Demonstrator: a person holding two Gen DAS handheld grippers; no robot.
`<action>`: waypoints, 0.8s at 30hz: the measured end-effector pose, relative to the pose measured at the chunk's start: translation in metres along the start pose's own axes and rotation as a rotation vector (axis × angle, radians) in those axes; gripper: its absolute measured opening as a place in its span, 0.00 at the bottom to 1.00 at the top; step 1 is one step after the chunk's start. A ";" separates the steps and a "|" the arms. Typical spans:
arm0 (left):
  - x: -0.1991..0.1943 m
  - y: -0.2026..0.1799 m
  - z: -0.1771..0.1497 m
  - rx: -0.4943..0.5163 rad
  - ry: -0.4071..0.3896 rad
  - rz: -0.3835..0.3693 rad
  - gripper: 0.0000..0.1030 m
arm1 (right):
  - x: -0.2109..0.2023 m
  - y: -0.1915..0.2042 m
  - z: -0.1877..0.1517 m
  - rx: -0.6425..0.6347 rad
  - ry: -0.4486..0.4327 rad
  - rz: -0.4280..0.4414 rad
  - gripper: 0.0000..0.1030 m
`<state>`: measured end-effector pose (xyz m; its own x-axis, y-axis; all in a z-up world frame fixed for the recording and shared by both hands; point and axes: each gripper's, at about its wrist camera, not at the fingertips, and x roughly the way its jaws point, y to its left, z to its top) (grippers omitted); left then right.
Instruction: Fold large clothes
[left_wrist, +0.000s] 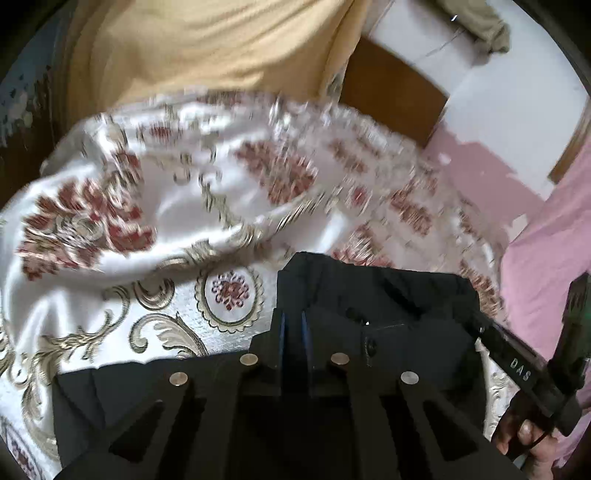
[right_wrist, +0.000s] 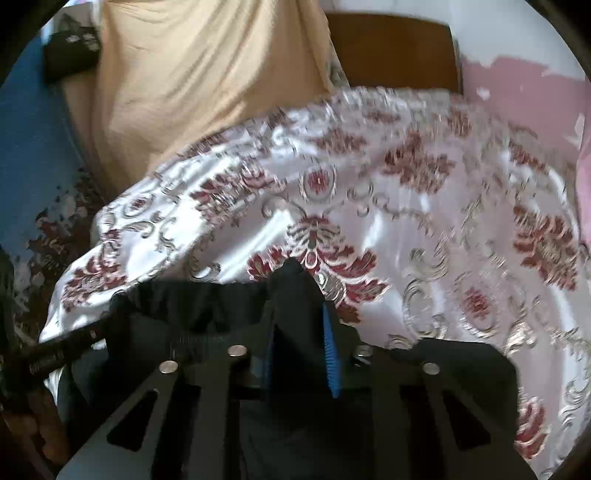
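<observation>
Floral bedspread (left_wrist: 155, 206) under dark garment (left_wrist: 388, 295), waistband crosswise

The right gripper (right_wrist: 300, 321) has its jaws pinched on a peak of the dark garment (right_wrist: 199, 306), which lies on a white, red-flowered bedspread (right_wrist: 424, 206), seemingly satin, though blurred.

A bed spread with a shiny white cover (left_wrist: 177, 221) patterned in red flowers and gold scrolls carries a dark garment (left_wrist: 388, 295), which lies directly on it under and ahead of both sets of jaws; the bare cover stretches away beyond them.
</observation>
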<state>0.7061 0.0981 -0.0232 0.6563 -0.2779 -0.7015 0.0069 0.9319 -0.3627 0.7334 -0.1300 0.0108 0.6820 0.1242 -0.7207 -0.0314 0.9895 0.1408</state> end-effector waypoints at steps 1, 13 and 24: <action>-0.015 -0.005 -0.003 0.024 -0.031 0.005 0.08 | -0.015 -0.001 -0.003 -0.014 -0.024 0.015 0.16; -0.179 -0.065 -0.079 0.221 -0.230 0.035 0.06 | -0.173 -0.031 -0.041 -0.119 -0.169 0.089 0.11; -0.243 -0.062 -0.185 0.182 -0.290 -0.013 0.05 | -0.260 -0.047 -0.150 -0.185 -0.253 0.084 0.08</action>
<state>0.4065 0.0652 0.0563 0.8421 -0.2363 -0.4848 0.1338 0.9623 -0.2367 0.4480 -0.1977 0.0900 0.8305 0.2072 -0.5170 -0.2120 0.9760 0.0506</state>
